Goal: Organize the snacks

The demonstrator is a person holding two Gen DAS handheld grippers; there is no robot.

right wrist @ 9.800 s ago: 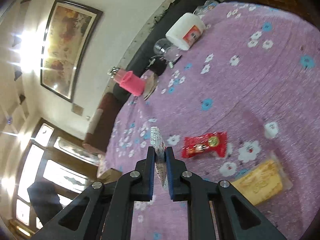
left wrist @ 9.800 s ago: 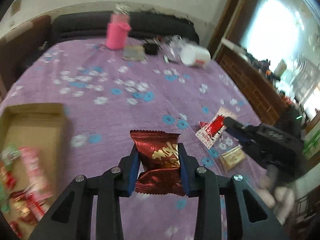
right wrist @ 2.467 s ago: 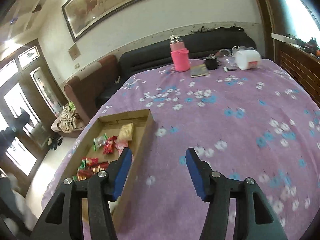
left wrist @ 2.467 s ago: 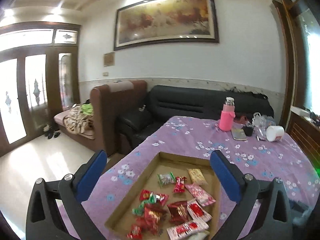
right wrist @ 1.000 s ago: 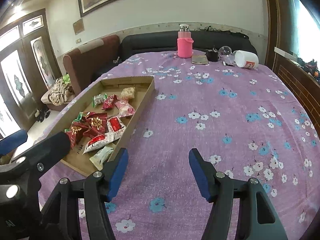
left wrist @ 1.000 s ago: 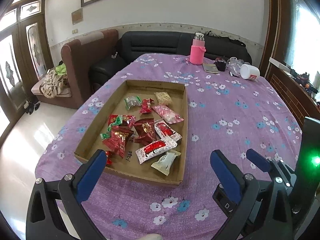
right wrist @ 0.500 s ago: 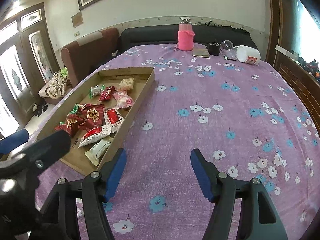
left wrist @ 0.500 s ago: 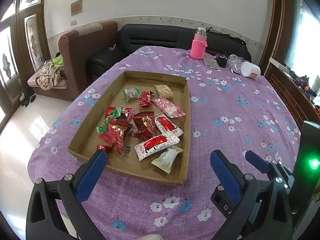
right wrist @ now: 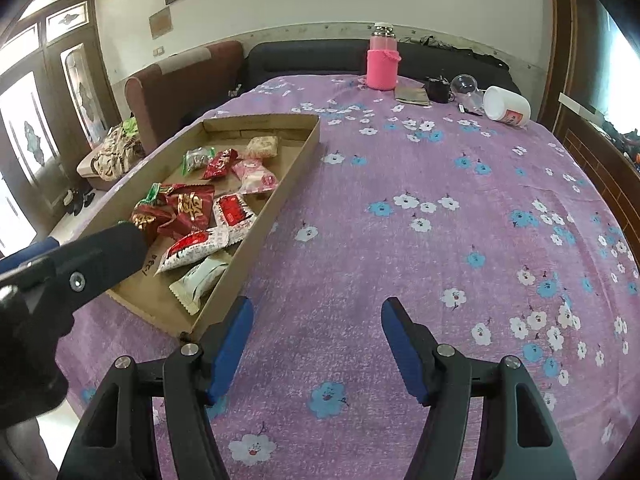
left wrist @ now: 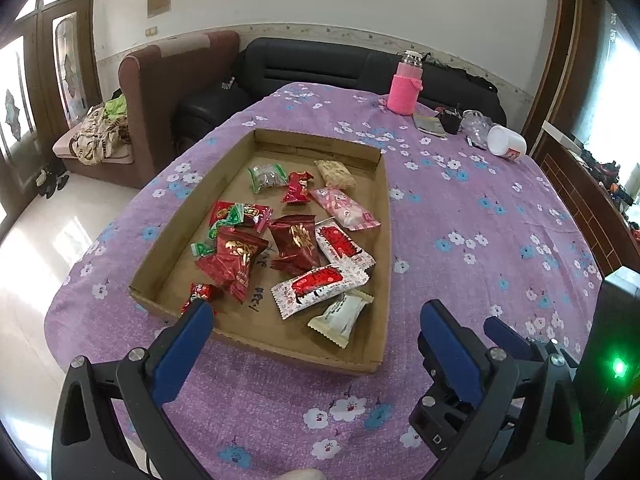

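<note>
A shallow cardboard tray lies on the purple flowered tablecloth and holds several wrapped snacks: dark red packets, a white and red packet, a cream packet, a pink one, a green one. My left gripper hovers open over the tray's near end, nothing between its blue pads. My right gripper stands open over bare cloth just right of the tray's near corner, also with nothing in it. The right gripper's body shows at the lower right of the left wrist view.
At the table's far end stand a pink bottle, a small notebook, a dark object, a clear glass and a white jar on its side. Sofas lie beyond the table. A wooden cabinet runs along the right.
The left gripper has come slightly lower and closer to the tray, so the tray looks larger. The right gripper has stayed open over the cloth, barely moving.
</note>
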